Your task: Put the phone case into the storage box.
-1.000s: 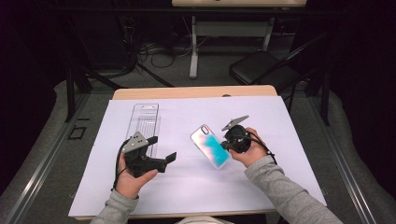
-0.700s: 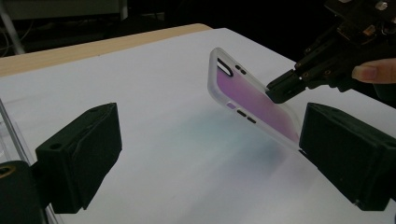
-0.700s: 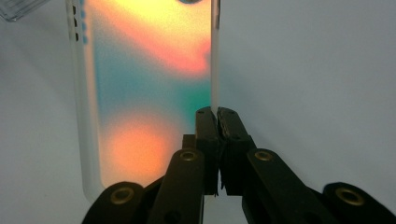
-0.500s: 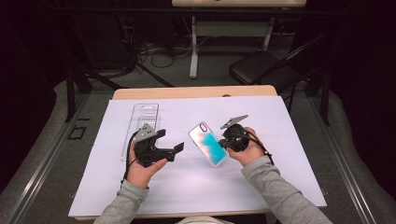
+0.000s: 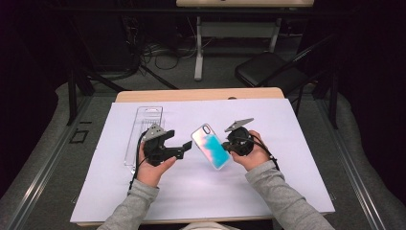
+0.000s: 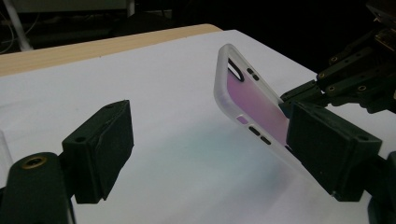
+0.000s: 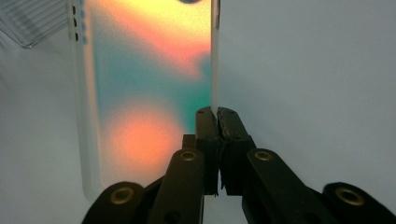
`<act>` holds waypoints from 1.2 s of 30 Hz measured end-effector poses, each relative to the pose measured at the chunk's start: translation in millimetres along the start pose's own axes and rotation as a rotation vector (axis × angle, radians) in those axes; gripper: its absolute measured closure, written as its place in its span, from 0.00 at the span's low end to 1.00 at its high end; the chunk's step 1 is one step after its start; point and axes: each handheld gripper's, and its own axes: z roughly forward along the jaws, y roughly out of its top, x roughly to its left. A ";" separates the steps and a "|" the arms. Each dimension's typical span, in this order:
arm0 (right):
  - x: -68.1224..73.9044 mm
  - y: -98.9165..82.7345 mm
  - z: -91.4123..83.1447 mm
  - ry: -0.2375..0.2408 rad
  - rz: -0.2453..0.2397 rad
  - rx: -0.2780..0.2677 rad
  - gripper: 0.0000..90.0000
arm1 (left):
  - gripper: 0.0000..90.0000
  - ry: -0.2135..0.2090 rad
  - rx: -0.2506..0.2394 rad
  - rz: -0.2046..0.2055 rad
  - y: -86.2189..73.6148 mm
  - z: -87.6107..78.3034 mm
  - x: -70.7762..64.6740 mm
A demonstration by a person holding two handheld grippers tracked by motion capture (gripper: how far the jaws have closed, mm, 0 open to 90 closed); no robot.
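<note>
Right gripper [image 5: 229,145] is clamped on the long edge of the translucent teal-and-pink plastic phone case [image 5: 211,145], held tilted above the white-covered desk [image 5: 287,182]. Left gripper [image 5: 188,147], jaws apart and just been closing, straddles the opposite edge: pinch the rim squarely, avoid twisting.

In the right gripper view the phone case [image 7: 149,93] runs off the top edge, and its lower end sits behind the right gripper [image 7: 217,112]. In the left gripper view one black pad [image 6: 329,149] covers the case's lower end, and the clear plastic tray [image 6: 2,149] is cut by the left edge.
</note>
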 end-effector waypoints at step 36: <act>12.4 -7.7 0.8 0.012 0.013 -0.068 0.98 | 0.36 -0.081 0.085 -0.069 -14.5 10.5 -13.8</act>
